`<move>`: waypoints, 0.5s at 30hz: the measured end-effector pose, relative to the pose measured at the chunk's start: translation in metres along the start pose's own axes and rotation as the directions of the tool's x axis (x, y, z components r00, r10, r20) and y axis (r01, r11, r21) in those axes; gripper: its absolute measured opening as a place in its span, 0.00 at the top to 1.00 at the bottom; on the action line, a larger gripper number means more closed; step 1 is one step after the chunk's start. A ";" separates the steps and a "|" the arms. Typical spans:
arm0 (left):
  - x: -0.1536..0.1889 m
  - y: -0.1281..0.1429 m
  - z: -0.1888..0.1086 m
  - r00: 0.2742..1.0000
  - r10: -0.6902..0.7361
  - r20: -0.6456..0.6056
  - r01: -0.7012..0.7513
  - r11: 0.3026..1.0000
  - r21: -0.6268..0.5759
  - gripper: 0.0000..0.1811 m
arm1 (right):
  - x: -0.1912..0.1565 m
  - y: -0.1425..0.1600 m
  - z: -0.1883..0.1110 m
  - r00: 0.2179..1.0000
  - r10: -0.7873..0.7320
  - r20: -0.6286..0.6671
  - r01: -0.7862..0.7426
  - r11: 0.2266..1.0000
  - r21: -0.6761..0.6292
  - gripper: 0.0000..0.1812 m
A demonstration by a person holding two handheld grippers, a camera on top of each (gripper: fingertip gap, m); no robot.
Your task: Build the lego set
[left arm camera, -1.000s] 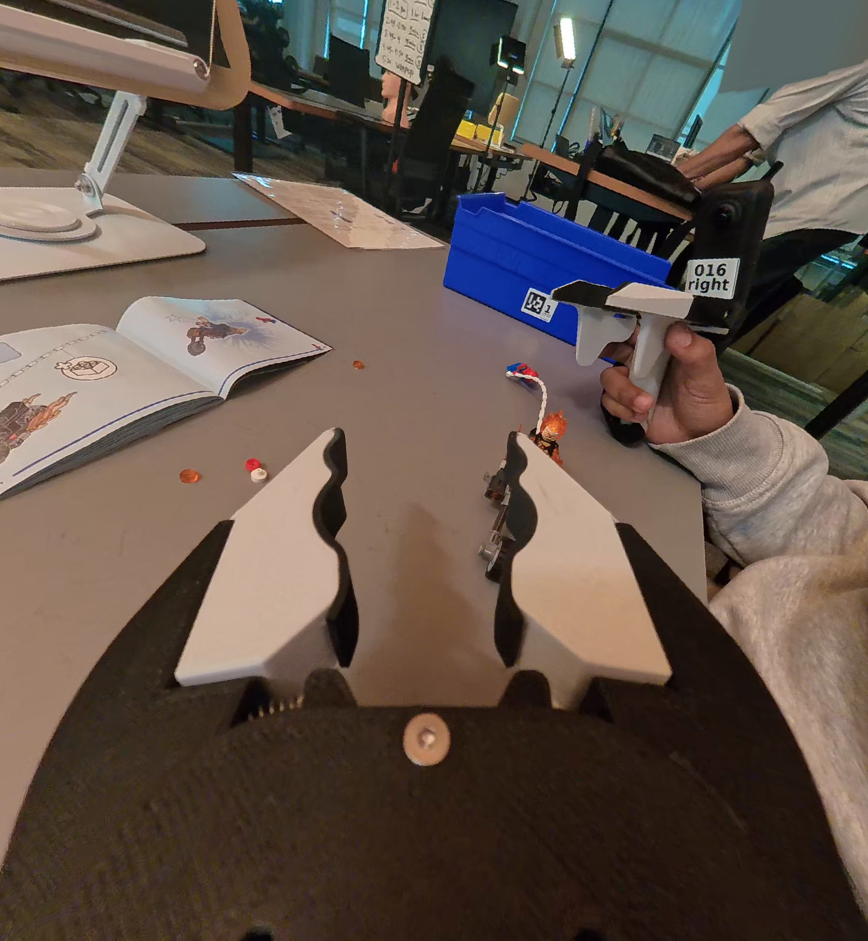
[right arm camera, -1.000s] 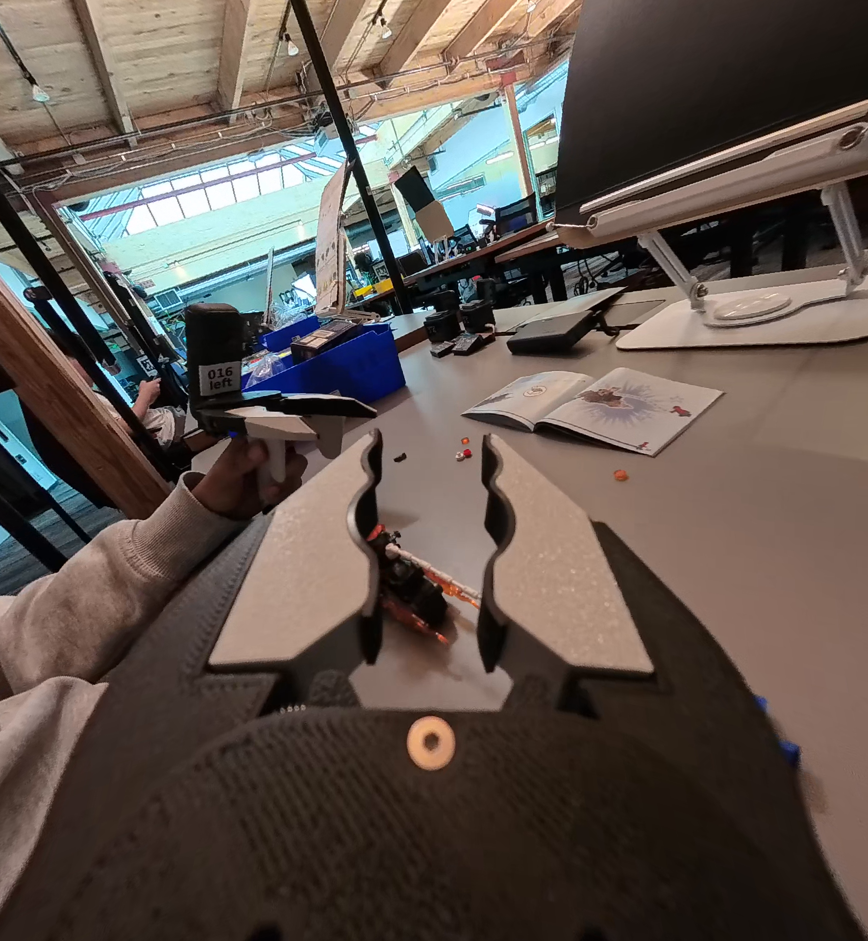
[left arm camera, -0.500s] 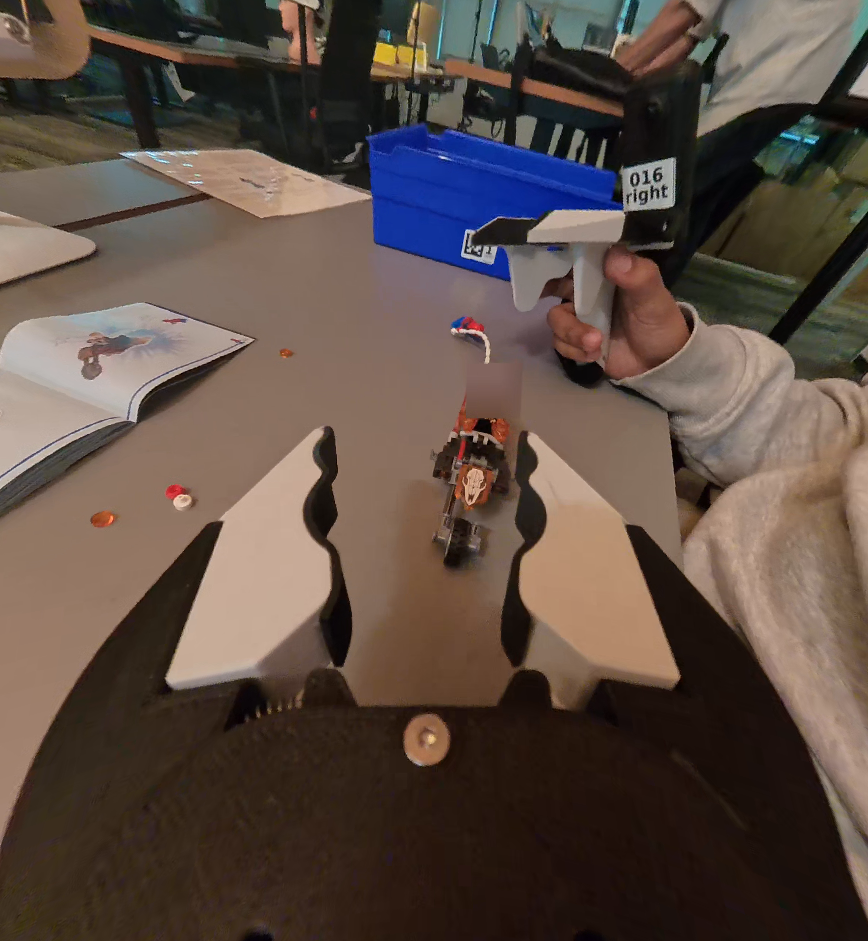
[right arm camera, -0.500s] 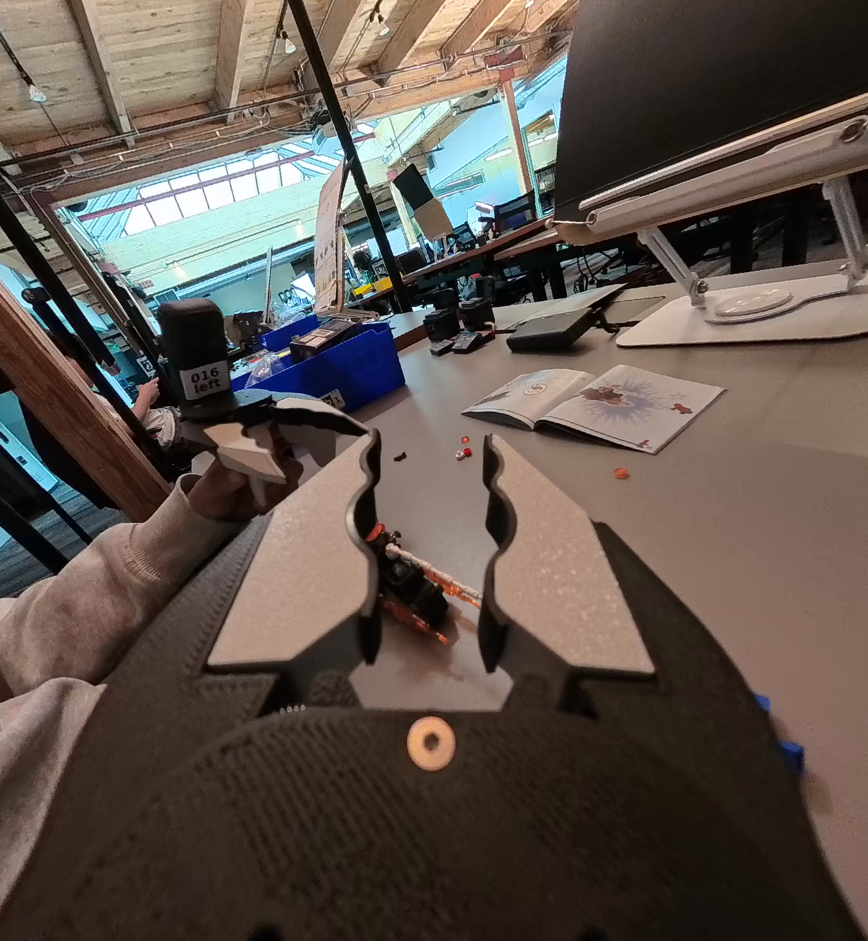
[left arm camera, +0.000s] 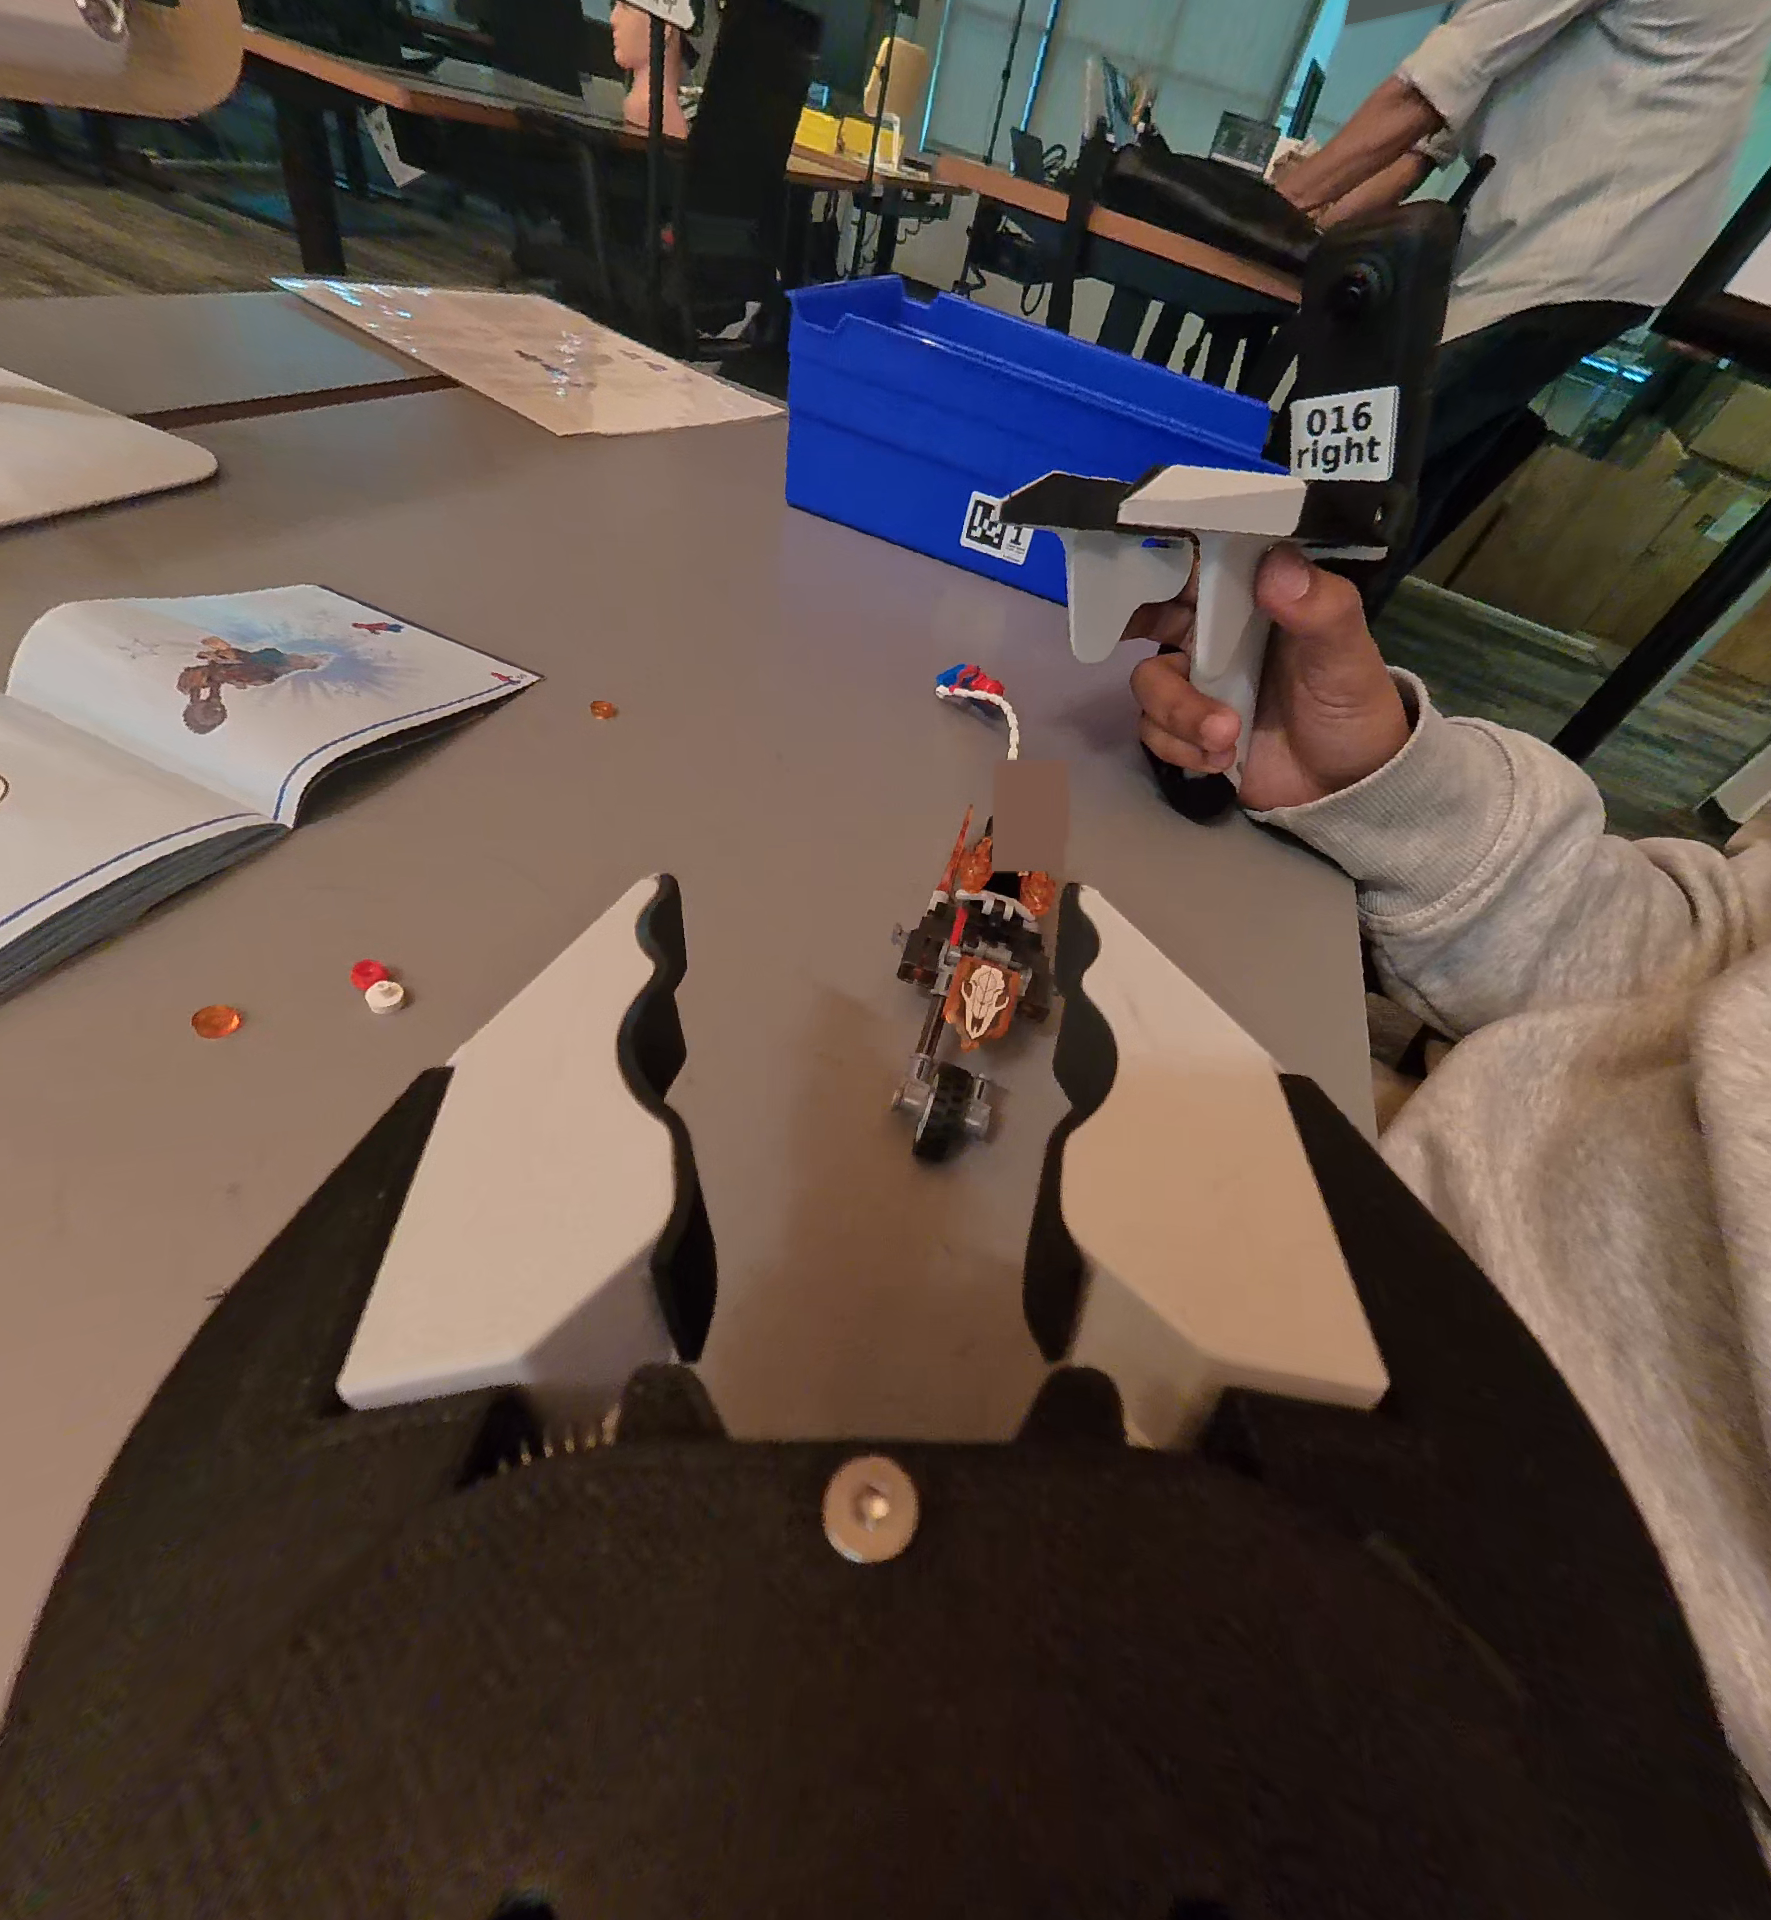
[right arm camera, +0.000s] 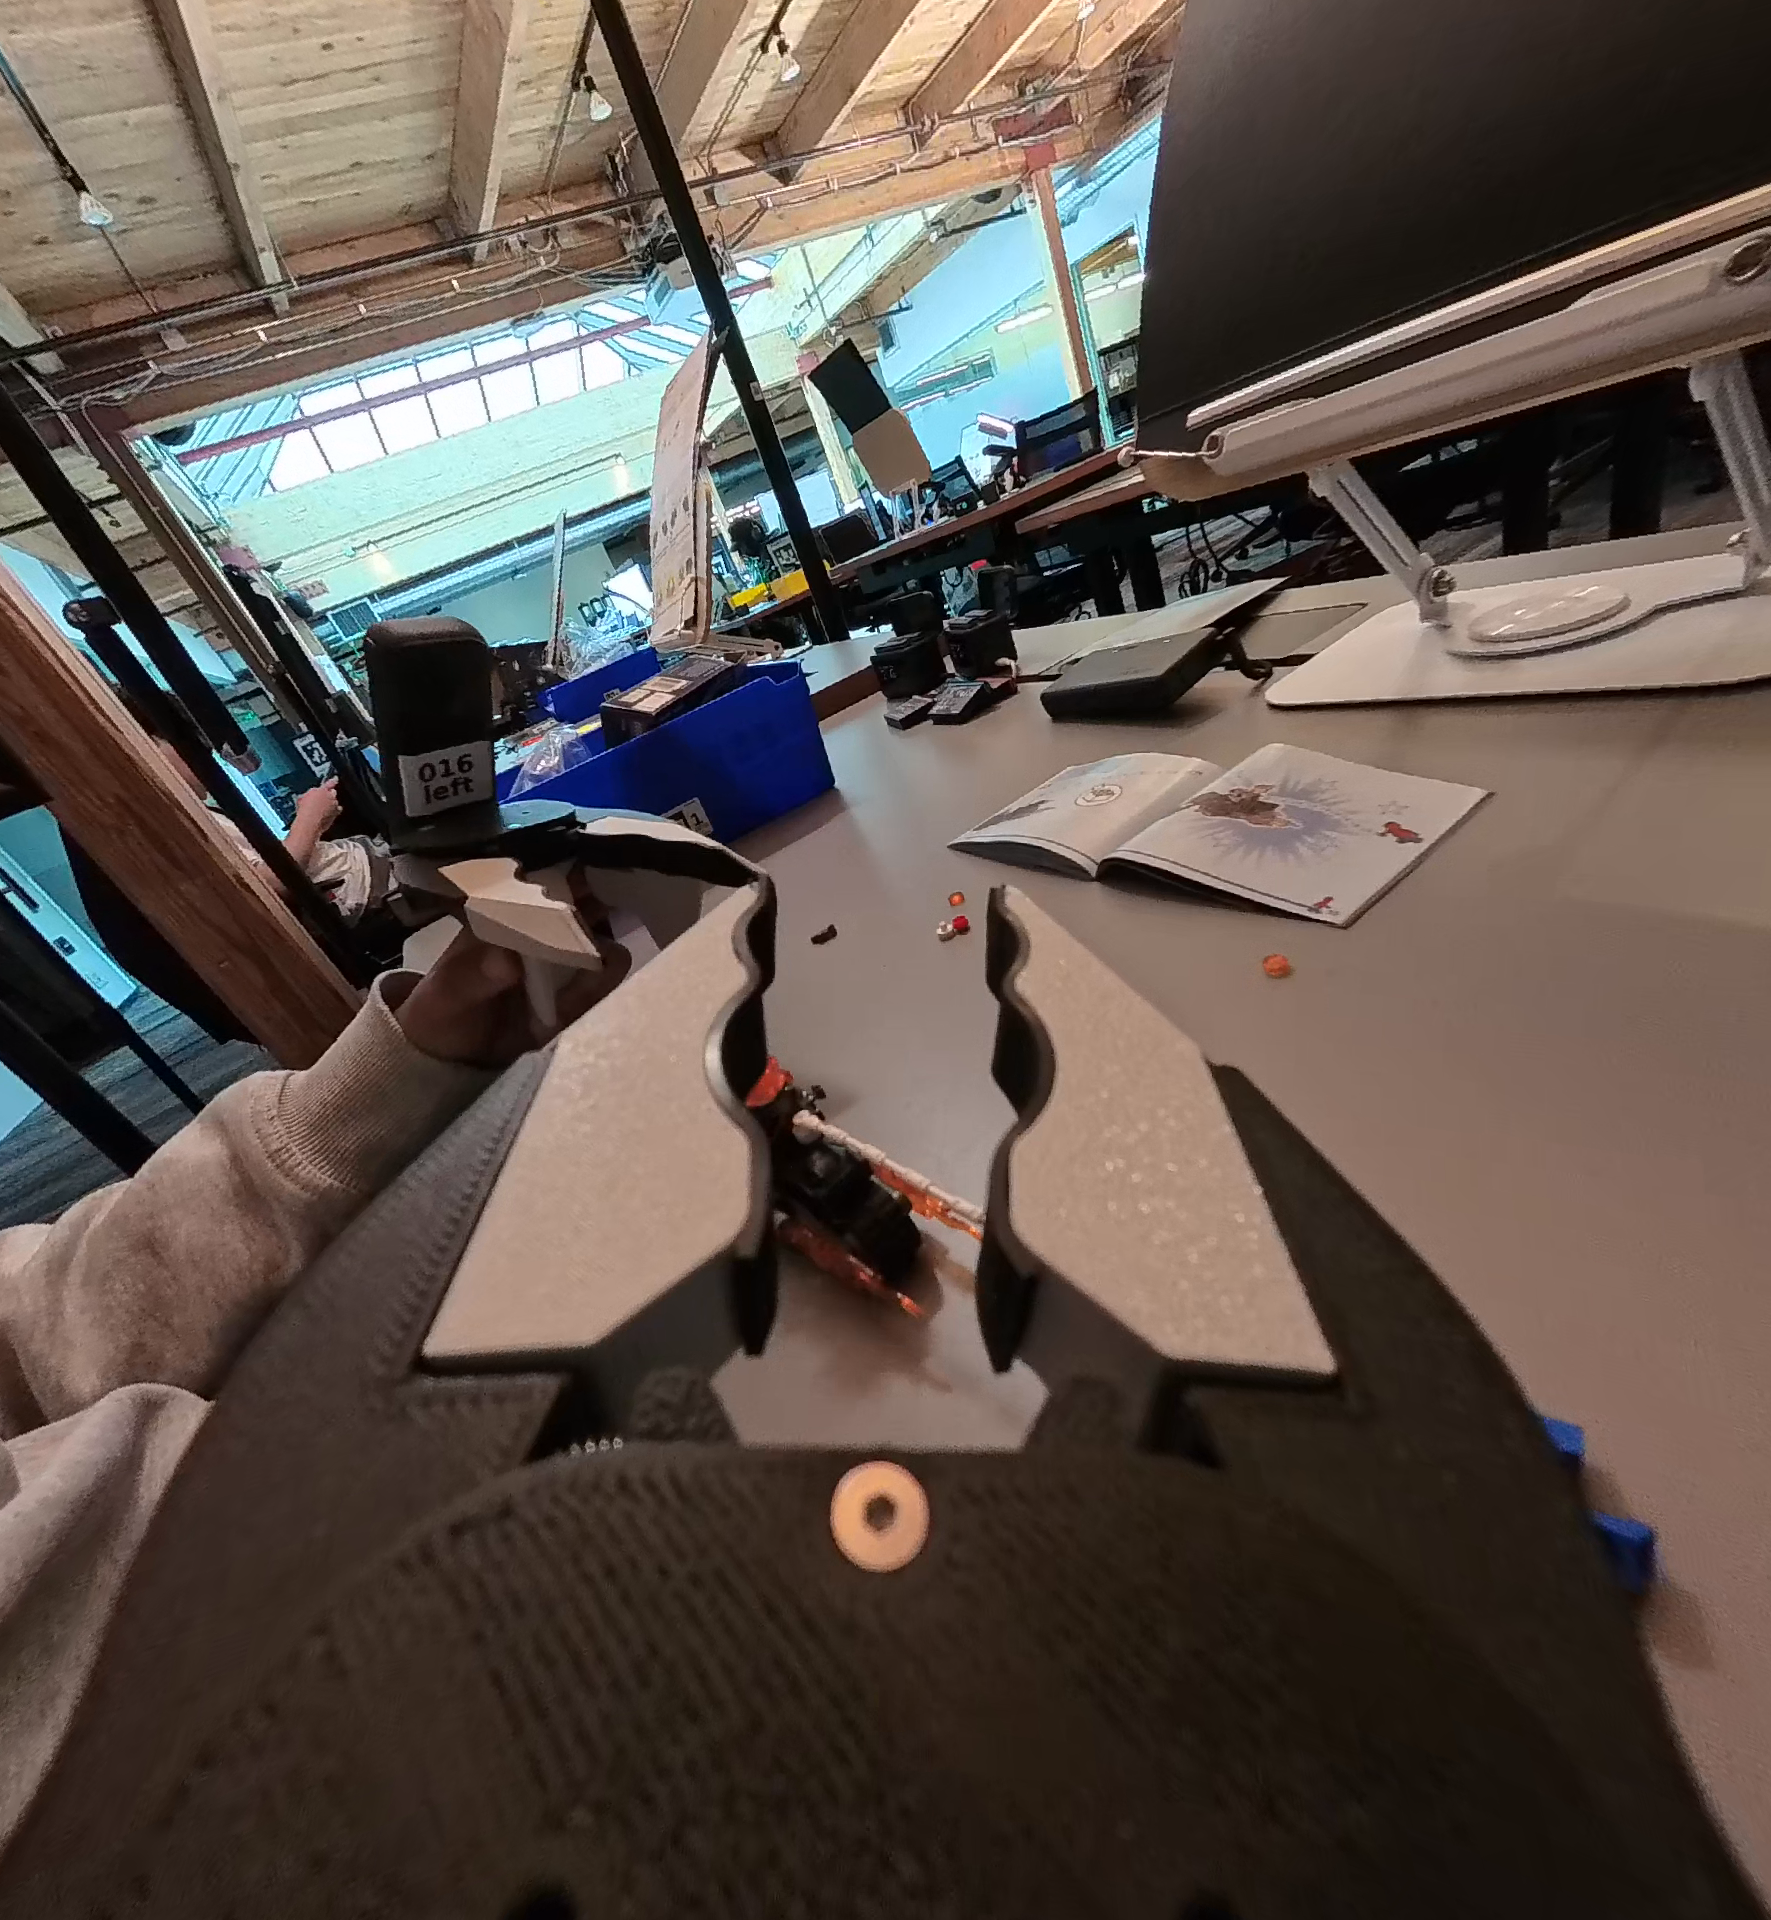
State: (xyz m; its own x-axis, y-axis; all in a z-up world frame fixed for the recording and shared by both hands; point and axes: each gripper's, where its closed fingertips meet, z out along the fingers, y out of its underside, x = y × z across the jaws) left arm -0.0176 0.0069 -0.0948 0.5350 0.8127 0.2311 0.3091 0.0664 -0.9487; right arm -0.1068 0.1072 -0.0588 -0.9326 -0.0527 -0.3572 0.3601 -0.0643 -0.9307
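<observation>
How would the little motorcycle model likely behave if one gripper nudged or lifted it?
The motorcycle model stands on narrow in-line wheels, so a sideways nudge would probably tip it and a lengthwise push may roll it. Its thin translucent orange flame pieces look likely to snap off under a squeeze. It seems small and light beside the left gripper fingers.

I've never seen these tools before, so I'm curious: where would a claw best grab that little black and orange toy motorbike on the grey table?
Probably across the wide black middle body of the black and orange toy motorbike, coming from above with one finger on each flank. It stands upright and narrow; the thin front fork and orange flame pieces look fragile. The open left claw already faces it.
</observation>
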 end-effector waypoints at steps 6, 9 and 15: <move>0.000 0.000 0.000 1.000 -0.003 0.005 0.003 1.000 0.004 0.61 | 0.000 0.000 0.000 1.000 -0.001 0.000 0.001 1.000 0.000 0.79; -0.001 -0.001 -0.001 1.000 -0.006 0.007 0.006 1.000 0.006 0.61 | 0.000 0.000 0.000 1.000 -0.002 0.000 0.002 1.000 0.000 0.79; -0.006 -0.005 -0.004 0.999 0.013 0.050 -0.015 0.999 0.037 0.64 | -0.001 -0.001 -0.001 1.000 -0.007 0.002 0.007 1.000 0.003 0.79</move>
State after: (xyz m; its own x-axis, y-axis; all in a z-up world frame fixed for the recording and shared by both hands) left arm -0.0185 -0.0005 -0.0908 0.4993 0.8412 0.2078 0.2714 0.0759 -0.9595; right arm -0.1065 0.1082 -0.0579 -0.9349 -0.0540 -0.3508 0.3539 -0.0680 -0.9328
